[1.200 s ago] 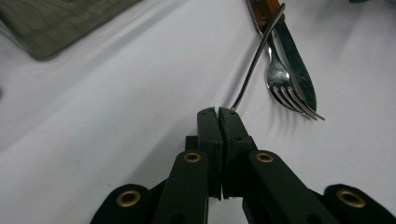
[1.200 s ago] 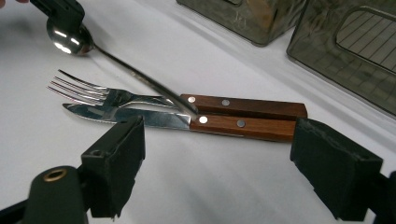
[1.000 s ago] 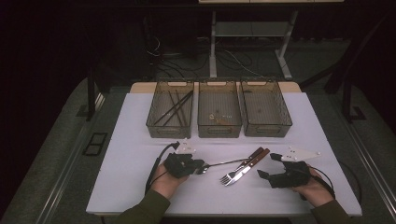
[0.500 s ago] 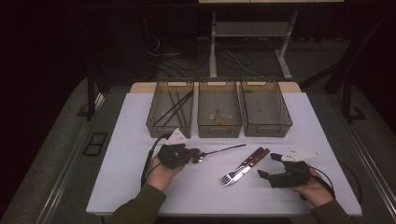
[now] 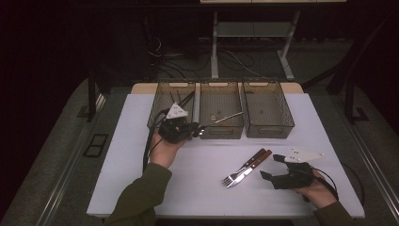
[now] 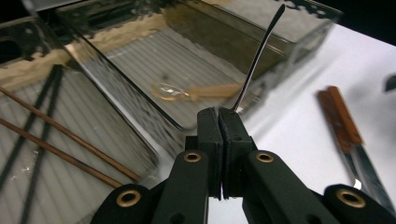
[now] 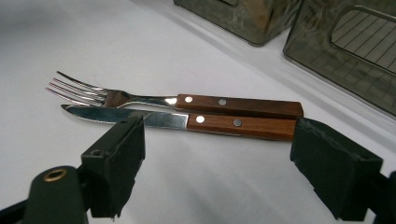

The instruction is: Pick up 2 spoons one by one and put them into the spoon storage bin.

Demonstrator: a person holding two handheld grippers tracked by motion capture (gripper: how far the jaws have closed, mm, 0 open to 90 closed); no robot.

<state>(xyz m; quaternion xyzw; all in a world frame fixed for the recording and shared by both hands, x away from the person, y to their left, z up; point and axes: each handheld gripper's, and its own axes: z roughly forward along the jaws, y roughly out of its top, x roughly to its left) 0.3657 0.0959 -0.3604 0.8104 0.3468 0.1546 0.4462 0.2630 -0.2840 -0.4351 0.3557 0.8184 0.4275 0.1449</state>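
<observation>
The left claw (image 5: 194,130) pinches a slim metal utensil (image 5: 221,119) over the middle bin (image 5: 221,132); right of that bin, the right claw (image 5: 269,165) stands spread beside fork (image 5: 234,177) and knife (image 5: 249,165).

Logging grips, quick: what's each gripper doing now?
Left gripper: shut on the metal utensil.
Right gripper: open, holding nothing, near fork and knife.

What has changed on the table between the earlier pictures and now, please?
The left gripper, shut on the thin metal utensil, has lifted it off the table and carried it away from the person to the front of the middle bin. The right gripper stayed open by the fork and knife, which have not moved.
</observation>
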